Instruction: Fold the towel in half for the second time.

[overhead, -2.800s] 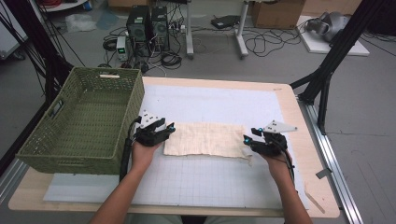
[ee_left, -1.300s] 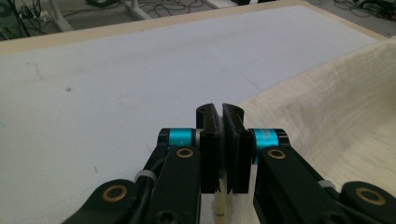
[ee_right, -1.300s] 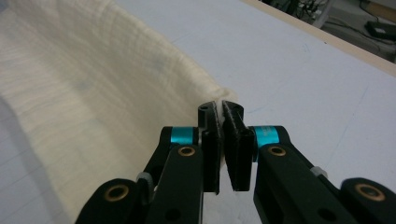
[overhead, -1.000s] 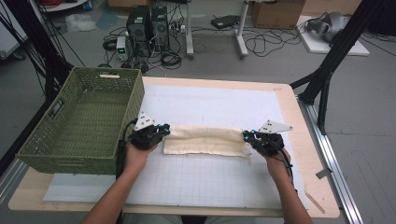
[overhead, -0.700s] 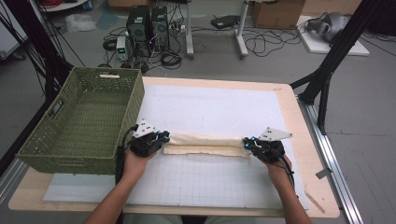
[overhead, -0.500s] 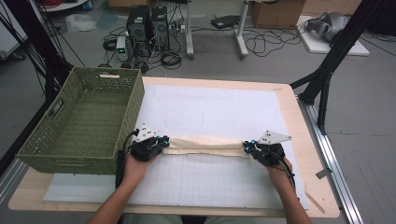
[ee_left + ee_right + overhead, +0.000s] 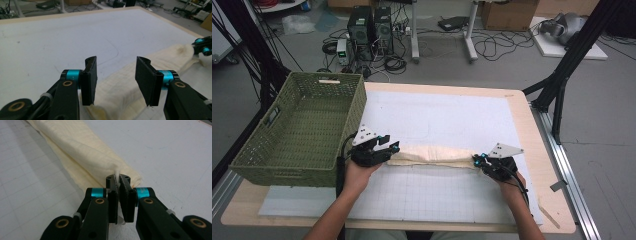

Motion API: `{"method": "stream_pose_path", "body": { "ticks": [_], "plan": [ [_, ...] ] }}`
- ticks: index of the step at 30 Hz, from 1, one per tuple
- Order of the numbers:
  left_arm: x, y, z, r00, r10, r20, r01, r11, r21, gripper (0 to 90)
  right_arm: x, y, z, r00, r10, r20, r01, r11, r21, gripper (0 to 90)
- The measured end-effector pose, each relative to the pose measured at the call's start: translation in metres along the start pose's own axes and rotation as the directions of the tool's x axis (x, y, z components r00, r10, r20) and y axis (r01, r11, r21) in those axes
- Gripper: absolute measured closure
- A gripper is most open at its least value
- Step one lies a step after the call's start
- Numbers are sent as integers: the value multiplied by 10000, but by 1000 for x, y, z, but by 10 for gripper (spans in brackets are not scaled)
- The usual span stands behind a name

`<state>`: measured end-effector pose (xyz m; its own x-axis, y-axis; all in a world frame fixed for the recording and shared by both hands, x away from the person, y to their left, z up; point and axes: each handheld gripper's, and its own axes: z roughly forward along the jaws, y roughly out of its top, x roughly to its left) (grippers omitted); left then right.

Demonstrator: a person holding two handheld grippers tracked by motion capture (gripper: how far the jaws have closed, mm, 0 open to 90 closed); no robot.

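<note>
A cream cloth (image 7: 432, 155) lies folded into a long narrow band across the white mat (image 7: 452, 120). My left gripper (image 7: 388, 148) is at the band's left end; its jaws have just been opening. In the left gripper view that gripper (image 7: 116, 78) stands open, the cloth (image 7: 130, 87) lying loose below and between the pads without touching them. My right gripper (image 7: 478, 161) holds the band's right end. Seen in the right gripper view, it (image 7: 117, 180) is shut on a pinch of the cloth (image 7: 85, 152), a tuft sticking up between the tips.
A green woven basket (image 7: 297, 127) stands on the table's left side, close beside my left hand. The wooden table edge (image 7: 542, 150) runs along the right. Computers and cables lie on the floor beyond the far edge.
Both hands pulled the cloth's far edge toward the person, folding it into a narrow band. The left gripper then opened and let go of its end; the right stays closed.
</note>
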<state>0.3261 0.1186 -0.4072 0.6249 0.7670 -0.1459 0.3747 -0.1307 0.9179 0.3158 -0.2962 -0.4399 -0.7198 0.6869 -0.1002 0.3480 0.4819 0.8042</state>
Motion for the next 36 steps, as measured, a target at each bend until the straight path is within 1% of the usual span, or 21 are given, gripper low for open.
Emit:
{"method": "stream_pose_path", "body": {
  "ticks": [3,7,8,10,11,12,13,14,15,17,19,20,21,22,24,26,27,29,31,33,36],
  "plan": [
    [-2,-4,11,9995,275,136,-282,9979,585,620,0,0,0,10000,19,-4,-19,10000,-17,858],
    [0,-15,21,9993,319,204,-342,9912,1275,773,0,0,0,10000,-10,5,10,10000,0,853],
    [-1,-17,22,9988,449,183,-472,9867,1555,796,1,-1,0,10000,14,-25,-14,10000,37,851],
    [-1,-21,25,9972,740,137,-752,9737,2150,804,0,-1,0,10000,-32,-12,32,10000,78,849],
    [-1,-22,26,9969,782,90,-783,9730,2170,803,0,-2,0,10000,-35,8,35,10000,83,848],
    [-1,-25,25,9970,771,32,-761,9756,2060,800,0,-2,0,10000,-25,3,25,9999,97,848],
    [-1,-25,26,9966,824,-5,-802,9709,2256,793,0,-2,-1,10000,-56,0,56,9999,118,847],
    [-1,-27,27,9967,806,-58,-770,9687,2358,782,0,-2,-1,10000,-46,-5,46,9999,106,842],
    [-1,-29,28,9965,828,-106,-783,9714,2240,779,0,-2,-1,10000,4,-7,-4,9999,164,833],
    [-1,-33,29,9956,929,-129,-873,9681,2350,777,-2,-2,-3,10000,79,30,-79,9999,110,769],
    [-2,-35,29,9950,981,-180,-914,9692,2289,770,-6,1,-10,9988,444,205,-441,9989,-149,650],
    [-3,-35,29,9949,984,-220,-910,9703,2243,770,-9,5,-16,9967,746,328,-735,9967,-336,616],
    [-3,-35,29,9943,1049,-203,-975,9687,2283,766,-12,9,-23,9941,983,448,-953,9933,-649,574],
    [-3,-35,29,9944,1041,-196,-969,9687,2285,764,-15,14,-30,9902,1293,518,-1240,9877,-957,528],
    [-3,-35,29,9944,1042,-194,-970,9687,2286,761,-18,25,-41,9822,1835,406,-1753,9723,-1545,498],
    [-3,-35,29,9946,1017,-187,-948,9691,2275,760,-19,37,-44,9771,2129,-16,-2094,9594,-1890,497],
    [-3,-35,29,9946,1022,-176,-956,9692,2268,758,-17,42,-42,9738,2266,-170,-2259,9578,-1777,503],
    [-3,-35,29,9947,1017,-170,-953,9695,2257,756,-11,48,-30,9786,2035,-287,-2055,9710,-1223,521],
    [-2,-35,29,9948,1006,-135,-949,9695,2258,755,-5,46,-14,9809,1922,-313,-1935,9799,-483,549],
    [-2,-35,29,9949,995,-133,-940,9699,2245,755,-2,40,0,9789,1995,-438,-2000,9798,-65,592],
    [-2,-35,29,9950,991,-144,-933,9696,2261,754,3,28,10,9840,1758,-283,-1745,9837,436,662]
  ]
}}
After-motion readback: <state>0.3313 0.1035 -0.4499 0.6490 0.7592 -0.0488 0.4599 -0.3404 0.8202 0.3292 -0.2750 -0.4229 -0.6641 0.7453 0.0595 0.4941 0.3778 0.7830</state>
